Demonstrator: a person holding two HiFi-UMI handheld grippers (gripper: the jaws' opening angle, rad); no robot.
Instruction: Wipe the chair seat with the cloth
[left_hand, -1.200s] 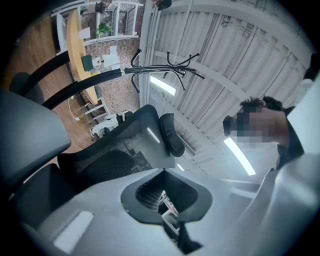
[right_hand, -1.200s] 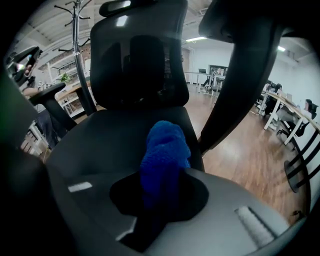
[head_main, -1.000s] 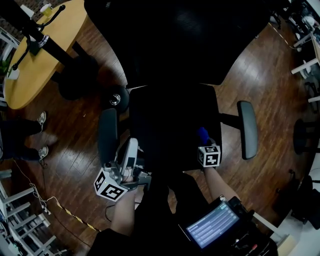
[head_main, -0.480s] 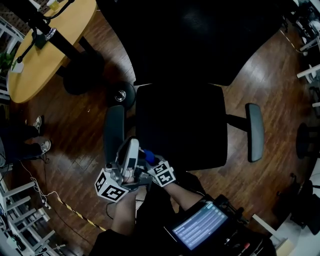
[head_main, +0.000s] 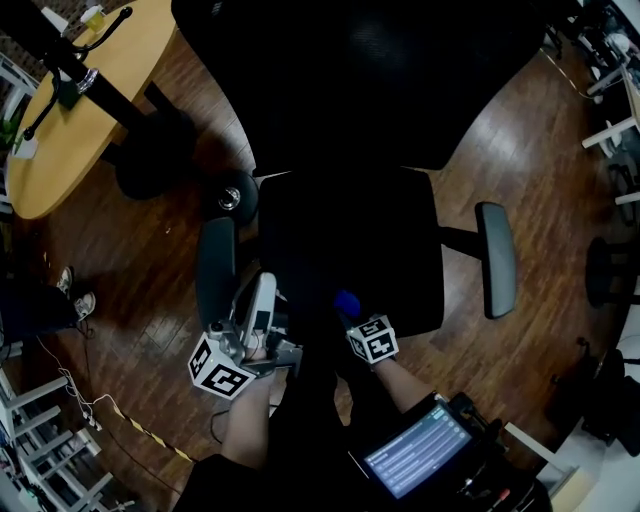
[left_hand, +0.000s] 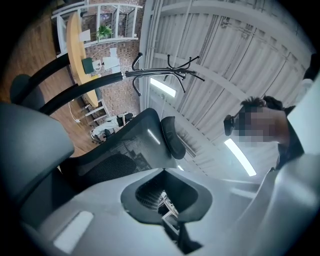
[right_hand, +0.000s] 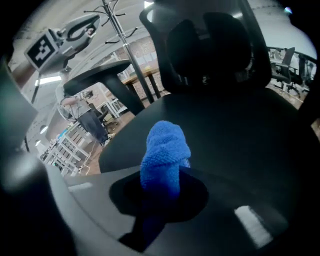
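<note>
A black office chair fills the head view, its seat (head_main: 350, 230) flanked by a left armrest (head_main: 214, 270) and a right armrest (head_main: 495, 258). My right gripper (head_main: 351, 312) is over the seat's front edge, shut on a bunched blue cloth (head_main: 347, 301). In the right gripper view the cloth (right_hand: 165, 152) sticks out of the gripper (right_hand: 162, 187) over the seat (right_hand: 235, 135), facing the backrest (right_hand: 210, 45). My left gripper (head_main: 262, 300) hangs beside the left armrest, off the seat. The left gripper (left_hand: 169, 212) is tilted upward, jaws together with nothing held.
A round wooden table (head_main: 95, 95) with a dark pedestal base (head_main: 150, 165) stands at the upper left. A tablet (head_main: 420, 455) sits at the person's waist. A striped cable (head_main: 140, 425) and a bystander's shoes (head_main: 72, 290) are on the wooden floor at left.
The right gripper with the cloth swept from the seat's front right to the front left, then came back to the front middle. The left gripper stayed put.
</note>
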